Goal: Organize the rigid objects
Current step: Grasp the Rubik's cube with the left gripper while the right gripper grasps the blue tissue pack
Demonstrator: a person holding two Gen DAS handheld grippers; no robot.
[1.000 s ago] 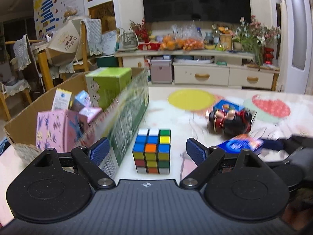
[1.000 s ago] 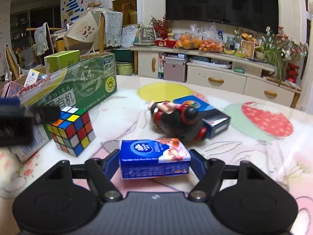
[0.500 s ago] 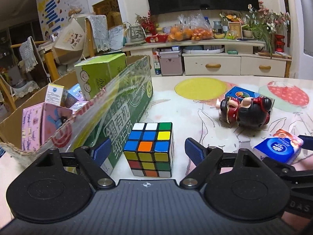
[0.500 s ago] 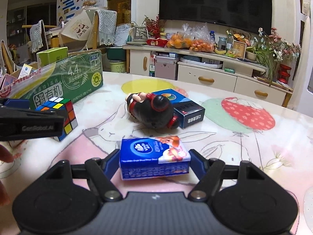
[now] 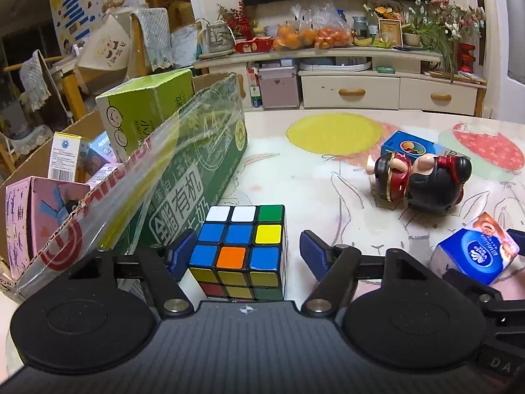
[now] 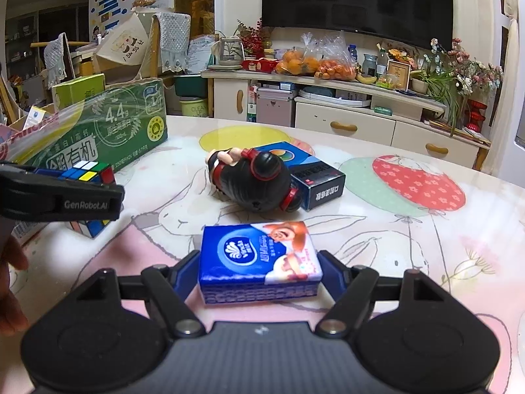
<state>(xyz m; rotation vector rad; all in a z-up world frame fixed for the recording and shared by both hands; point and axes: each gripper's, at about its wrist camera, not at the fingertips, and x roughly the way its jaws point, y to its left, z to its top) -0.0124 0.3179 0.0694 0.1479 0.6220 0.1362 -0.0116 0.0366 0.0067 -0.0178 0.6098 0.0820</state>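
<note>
A scrambled colour cube (image 5: 241, 246) stands on the table beside the green carton (image 5: 197, 177). My left gripper (image 5: 247, 251) straddles the cube and its jaws are closing. The left pad is close against the cube's side, while a gap shows at the right pad. From the right wrist view the left gripper (image 6: 62, 193) covers most of the cube (image 6: 87, 169). A blue tissue pack (image 6: 259, 259) sits between the pads of my right gripper (image 6: 259, 271). Both pads touch the pack's ends as the jaws are opening. The pack (image 5: 475, 252) looks tilted in the left wrist view.
The carton is open at the top and holds a light green box (image 5: 144, 115), a pink box (image 5: 29, 216) and other small packs. A black and red doll (image 6: 252, 180) lies against a blue and black box (image 6: 315, 174) mid-table. A hand (image 6: 10, 282) shows at the left edge.
My left gripper has moved forward and down until the cube sits between its fingers, and the fingers have drawn closer together. The tissue pack has stayed between the right gripper's pads.
</note>
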